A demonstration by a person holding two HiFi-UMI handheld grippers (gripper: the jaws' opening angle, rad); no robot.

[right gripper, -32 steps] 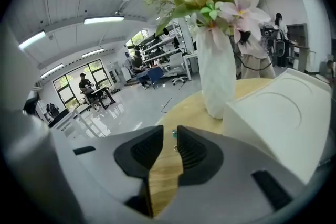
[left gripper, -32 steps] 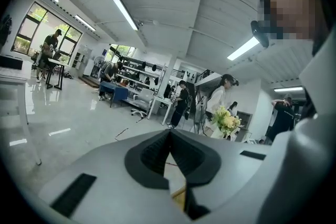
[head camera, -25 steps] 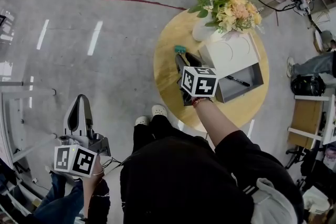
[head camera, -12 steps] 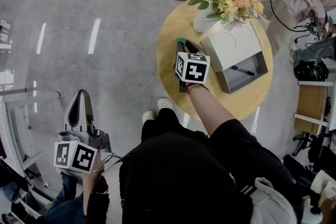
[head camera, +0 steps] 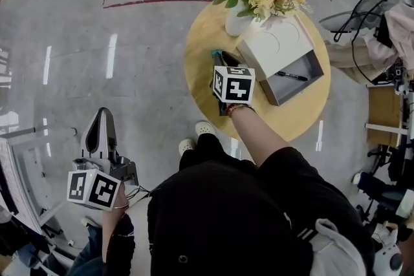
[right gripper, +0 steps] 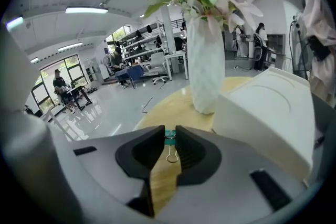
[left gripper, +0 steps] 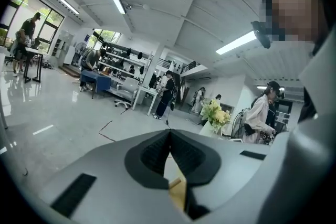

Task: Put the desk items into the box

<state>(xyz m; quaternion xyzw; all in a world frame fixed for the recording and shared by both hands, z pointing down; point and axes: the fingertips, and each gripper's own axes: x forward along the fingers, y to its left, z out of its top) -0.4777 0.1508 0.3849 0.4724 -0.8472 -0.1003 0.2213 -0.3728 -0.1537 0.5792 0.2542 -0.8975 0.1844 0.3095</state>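
On the round wooden desk the open grey box holds only a black pen. My left hand-held gripper is closed and empty, off the desk. My right hand-held gripper has just been closing and pinches the small teal binder clip lying on the desk near the box. Next, I judge, I lift it over the box.

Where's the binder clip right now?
Right gripper view, centre: the teal binder clip lies on the round table before the white vase, between the fingers of the right gripper, which have just been closing onto it.
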